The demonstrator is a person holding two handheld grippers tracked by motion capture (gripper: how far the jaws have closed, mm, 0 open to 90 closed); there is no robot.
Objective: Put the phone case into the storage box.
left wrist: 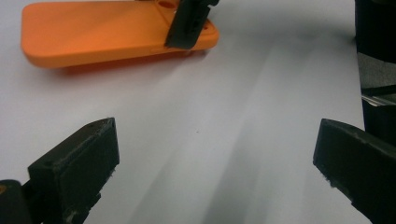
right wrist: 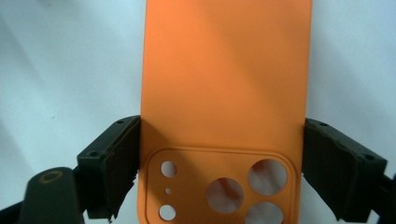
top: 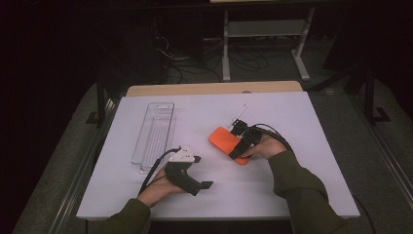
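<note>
An orange phone case point(top: 228, 144) of smooth, matte silicone is seen lying flat on the white-covered bench point(top: 302, 185), right of centre, its back face up. In the right gripper view the case point(right wrist: 224, 70) is a long rectangle with rounded corners; a raised, rounded-square camera frame is moulded at its near end, pierced by three large round holes and three small ones. The right tongs point(right wrist: 222, 168) are clamped on the case's two long edges at that camera end, a black, rough-faced pad being pressed against each side. In the high view the right tongs point(top: 239, 146) are held by a hand in an olive sleeve, with black cables looped behind.

The left tongs point(left wrist: 215, 172) are spread wide with nothing between them, only the bare white surface being seen past their blocky black pads. From that view the case point(left wrist: 98, 32) lies well ahead, slightly lifted at one end, with a black jaw of the other tongs set on it. In the high view the left tongs point(top: 204, 171) rest low near the front edge, well apart from the case.

A clear, ribbed plastic tray point(top: 154, 130), long and narrow, lies at the left of the bench
</note>
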